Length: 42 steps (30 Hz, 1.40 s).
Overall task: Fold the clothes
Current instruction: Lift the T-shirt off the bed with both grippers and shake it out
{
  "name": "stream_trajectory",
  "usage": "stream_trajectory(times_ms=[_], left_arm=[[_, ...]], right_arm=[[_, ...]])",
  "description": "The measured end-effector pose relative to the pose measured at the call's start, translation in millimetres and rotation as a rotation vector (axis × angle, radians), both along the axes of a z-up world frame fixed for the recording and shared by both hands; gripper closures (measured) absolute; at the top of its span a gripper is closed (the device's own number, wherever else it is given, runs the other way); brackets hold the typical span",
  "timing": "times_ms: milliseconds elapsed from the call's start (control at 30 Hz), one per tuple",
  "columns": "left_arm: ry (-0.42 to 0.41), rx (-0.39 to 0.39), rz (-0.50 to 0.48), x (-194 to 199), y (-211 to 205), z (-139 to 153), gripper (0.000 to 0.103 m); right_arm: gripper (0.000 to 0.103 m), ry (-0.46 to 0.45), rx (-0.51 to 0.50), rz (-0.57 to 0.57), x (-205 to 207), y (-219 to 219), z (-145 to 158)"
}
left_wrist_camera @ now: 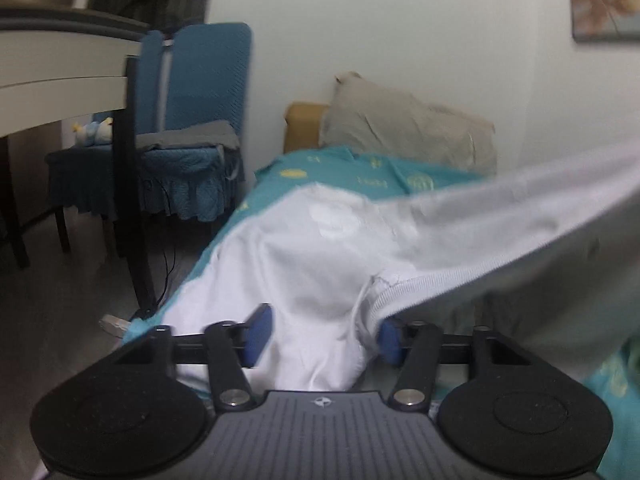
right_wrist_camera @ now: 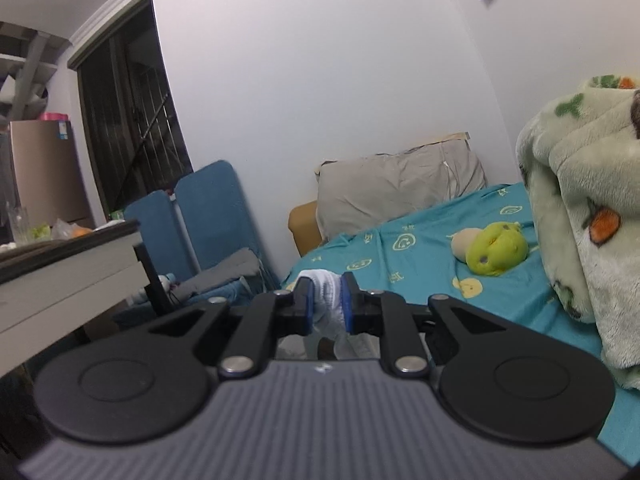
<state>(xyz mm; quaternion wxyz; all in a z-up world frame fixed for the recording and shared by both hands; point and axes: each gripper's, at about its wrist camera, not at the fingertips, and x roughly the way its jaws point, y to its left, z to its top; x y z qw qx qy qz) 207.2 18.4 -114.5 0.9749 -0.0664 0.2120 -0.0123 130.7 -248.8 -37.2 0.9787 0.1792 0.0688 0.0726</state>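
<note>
Across the teal bed sheet [left_wrist_camera: 360, 168] the white garment [left_wrist_camera: 312, 248] is lying half spread, one ribbed hem lifting off toward the right. It is looking light, soft and limp — likely to sag and slip unless it is taken by a thick seam. The left gripper [left_wrist_camera: 320, 334] is standing released, its fingers [left_wrist_camera: 258, 334] apart with loose cloth between them. The right gripper [right_wrist_camera: 326, 302] is pinching a bunched white fold of the garment — the ribbed edge seems the surest hold.

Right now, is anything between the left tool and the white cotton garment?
Nothing visible: the white cotton garment already lies between the blue pads of the left tool, on the teal bedsheet.
</note>
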Motion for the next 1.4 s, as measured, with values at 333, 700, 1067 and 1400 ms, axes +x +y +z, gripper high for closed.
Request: stream_trajectory(times_ms=[333,700,1067,1400], left_arm=[[-0.198,-0.224,-0.090,-50,18,73,0.100],[-0.190,-0.227,-0.098,-62,18,84,0.100],[-0.191,-0.232,-0.071,-61,21,87,0.100],[0.066,-0.106,-0.093,-35,2,47,0.099]], right_arm=[[0.084,0.204,0.066,-0.069,23,-18,-24],[0.033,0.426,-0.106,0.066,42,18,-57],[0.032,0.441,-0.362,0.179,45,66,-68],[0.094,0.468,-0.068,-0.174,55,-3,-74]])
